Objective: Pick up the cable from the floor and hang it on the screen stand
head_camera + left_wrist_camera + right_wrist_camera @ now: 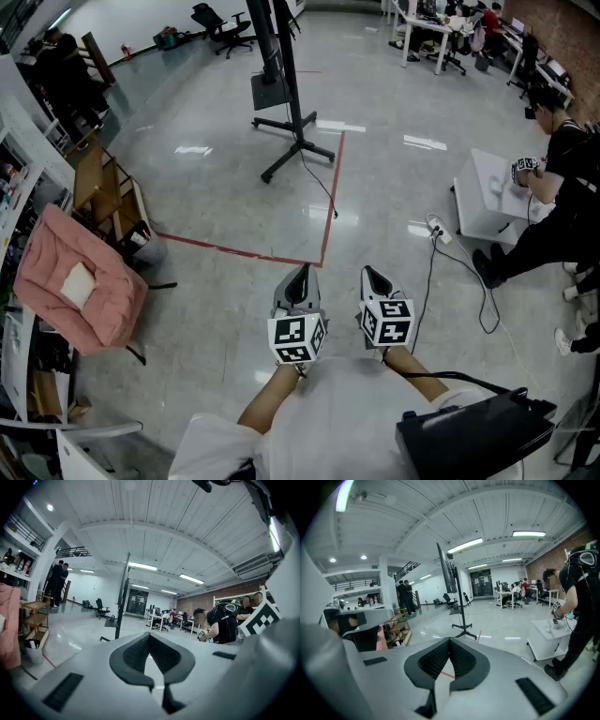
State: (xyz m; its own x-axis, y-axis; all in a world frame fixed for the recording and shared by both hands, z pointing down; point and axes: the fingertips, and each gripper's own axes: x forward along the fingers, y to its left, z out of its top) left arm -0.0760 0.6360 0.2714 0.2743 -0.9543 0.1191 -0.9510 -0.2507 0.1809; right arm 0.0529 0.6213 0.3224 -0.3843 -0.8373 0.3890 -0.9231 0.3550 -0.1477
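The screen stand (286,94) rises on a black pole from splayed feet on the grey floor, far ahead of me. A thin black cable (323,192) trails from its base across the floor towards me. Both grippers are held low in front of my body, well short of the cable. My left gripper (298,281) is shut with nothing in it, and so is my right gripper (375,278). In the left gripper view the tips (150,636) meet, with the stand (123,597) far beyond. The right gripper (450,641) points towards the stand (457,597) too.
Red tape (244,248) marks the floor ahead. A pink cushioned chair (80,281) and a wooden shelf (103,192) stand at the left. At the right a person in black (562,187) crouches by a white box (492,197); a power strip (438,232) with another cable lies nearby.
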